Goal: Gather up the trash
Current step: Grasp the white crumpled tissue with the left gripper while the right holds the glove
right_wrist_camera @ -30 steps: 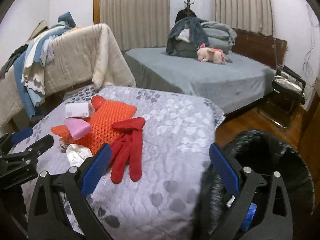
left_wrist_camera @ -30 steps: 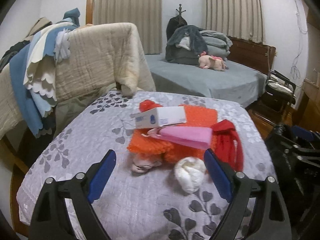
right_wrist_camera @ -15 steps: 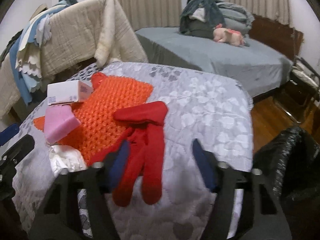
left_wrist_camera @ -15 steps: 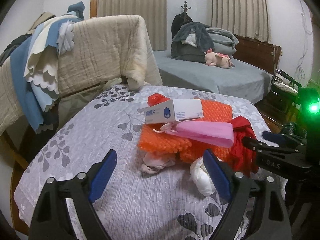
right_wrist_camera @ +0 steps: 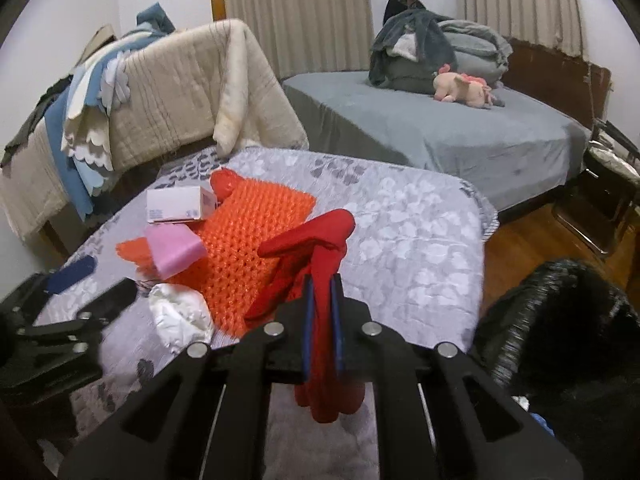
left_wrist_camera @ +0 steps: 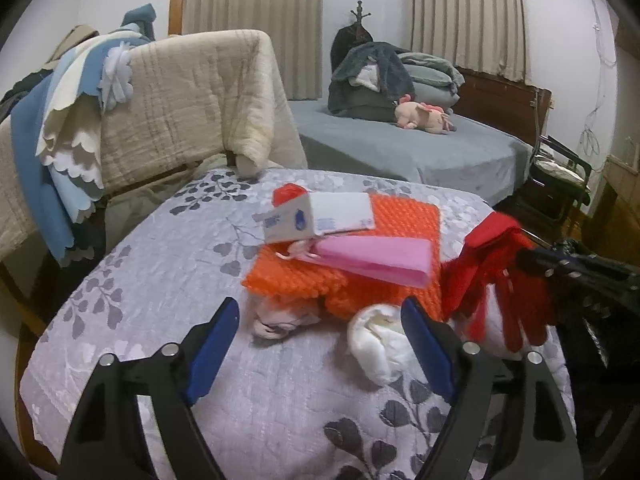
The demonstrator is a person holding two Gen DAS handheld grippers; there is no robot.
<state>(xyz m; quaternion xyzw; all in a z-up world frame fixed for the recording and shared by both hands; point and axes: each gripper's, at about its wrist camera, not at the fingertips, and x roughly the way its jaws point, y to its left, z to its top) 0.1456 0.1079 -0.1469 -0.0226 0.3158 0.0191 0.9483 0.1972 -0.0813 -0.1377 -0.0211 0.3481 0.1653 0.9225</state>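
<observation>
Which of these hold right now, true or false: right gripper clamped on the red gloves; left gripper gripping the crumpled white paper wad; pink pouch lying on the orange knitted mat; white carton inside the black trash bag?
1. The right gripper is shut on the red fabric gloves. True.
2. The left gripper grips the crumpled white paper wad. False: its jaws stand open and the wad lies on the grey leaf-patterned quilt by the right-hand finger.
3. The flat pink pouch lies on the orange knitted mat. True.
4. The white cardboard carton is inside the black trash bag. False: it rests on the mat.
</observation>
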